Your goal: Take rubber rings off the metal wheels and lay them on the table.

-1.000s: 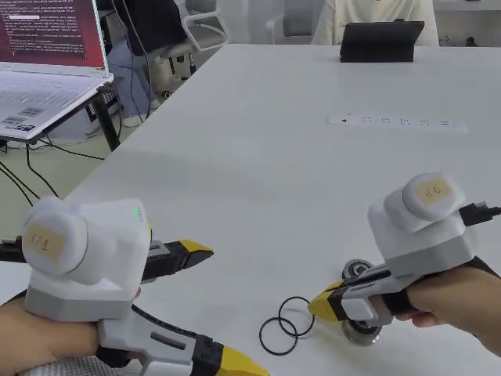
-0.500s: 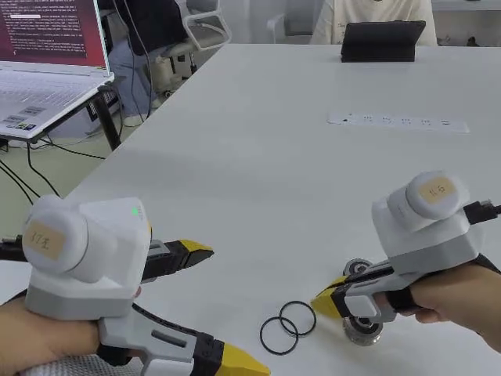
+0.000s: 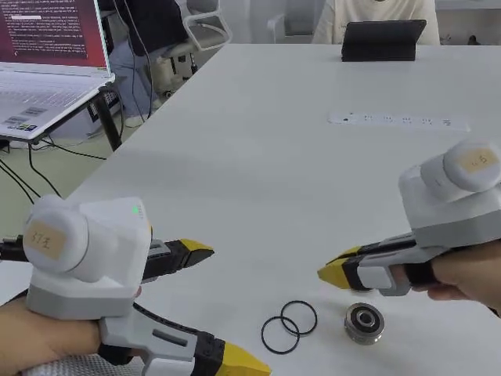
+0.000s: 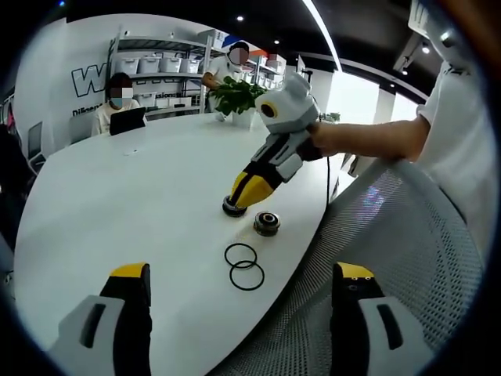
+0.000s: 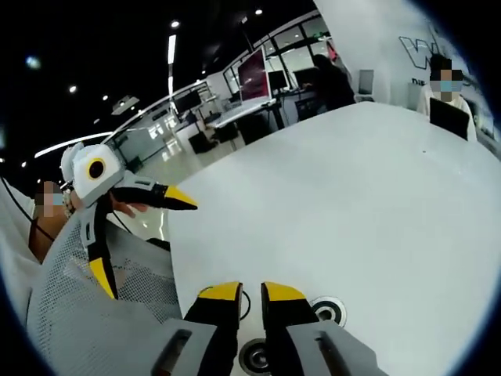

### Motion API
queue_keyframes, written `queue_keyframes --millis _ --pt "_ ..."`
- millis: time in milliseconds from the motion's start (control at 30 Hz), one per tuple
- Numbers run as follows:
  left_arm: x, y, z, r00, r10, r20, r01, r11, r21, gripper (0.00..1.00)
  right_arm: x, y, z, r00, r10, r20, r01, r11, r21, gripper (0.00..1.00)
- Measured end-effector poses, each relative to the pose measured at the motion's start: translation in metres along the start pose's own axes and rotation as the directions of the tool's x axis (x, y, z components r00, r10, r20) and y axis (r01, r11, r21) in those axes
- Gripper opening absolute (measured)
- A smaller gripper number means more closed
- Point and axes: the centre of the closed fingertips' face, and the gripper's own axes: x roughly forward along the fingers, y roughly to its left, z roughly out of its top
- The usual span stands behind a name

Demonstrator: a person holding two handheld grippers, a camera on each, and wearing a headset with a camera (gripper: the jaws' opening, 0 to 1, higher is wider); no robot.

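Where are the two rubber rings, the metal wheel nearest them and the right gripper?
rubber rings [image 3: 289, 326]: head view, where they overlap.
metal wheel [image 3: 364, 322]: head view, its hub.
right gripper [image 3: 323, 274]: head view, yellow jaw tips.

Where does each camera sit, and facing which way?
Head view: on the headset, looking down at the table; left gripper, right gripper, hands show.
Left gripper view: on the left gripper, facing the right; own jaws wide.
Right gripper view: on the right gripper, facing the left; own jaws together.
Head and left share rings, wheel.
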Motion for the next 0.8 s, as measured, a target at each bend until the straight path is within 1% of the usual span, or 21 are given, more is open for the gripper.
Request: queue_keyframes --millis 100,167,300,333,433,533,567,667,700,800 --pt "0.000 0.000 0.000 1.0000 0.000 -0.002 0.000 1.000 0.001 0.95 -0.006 -0.001 0.008 0.9996 -0.004 0.030 0.004 1.000 0.003 0.09" --pt "0.000 0.000 -0.001 1.0000 -0.001 -0.005 0.001 1.000 0.002 0.95 -0.011 -0.001 0.015 0.9981 -0.005 0.061 0.005 1.000 0.007 0.12" --pt "0.000 -0.001 -0.001 1.0000 -0.002 -0.009 0.002 1.000 0.003 0.95 -0.022 -0.003 0.028 0.9930 -0.013 0.118 0.012 1.000 0.008 0.15" --pt "0.000 -0.001 -0.001 1.0000 -0.002 -0.009 0.002 1.000 0.003 0.95 -0.025 -0.005 0.033 0.9899 -0.019 0.141 0.017 1.000 0.011 0.17" --pt "0.000 -0.001 -0.002 0.9999 -0.006 -0.012 0.006 1.000 0.003 0.95 -0.035 -0.008 0.041 0.9824 -0.028 0.185 0.024 0.999 0.026 0.22" --pt "0.000 -0.002 -0.002 0.9998 -0.010 -0.015 0.010 1.000 0.006 0.95 -0.045 -0.012 0.047 0.9743 -0.037 0.222 0.032 0.999 0.028 0.24" --pt "0.001 -0.002 -0.002 0.9998 -0.011 -0.016 0.011 1.000 0.007 0.95 -0.049 -0.014 0.051 0.9699 -0.045 0.239 0.038 0.999 0.031 0.25" --pt "0.000 -0.003 -0.001 0.9999 -0.013 -0.010 0.013 1.000 0.008 0.96 -0.056 -0.017 0.055 0.9636 -0.052 0.262 0.045 0.998 0.032 0.29" --pt "0.000 -0.003 0.000 0.9999 -0.013 -0.006 0.013 1.000 0.008 0.96 -0.061 -0.019 0.058 0.9587 -0.058 0.279 0.052 0.998 0.026 0.30" --pt "0.000 -0.004 0.003 0.9998 -0.017 0.010 0.017 1.000 0.003 0.97 -0.067 -0.021 0.060 0.9551 -0.062 0.290 0.063 0.998 0.005 0.34"
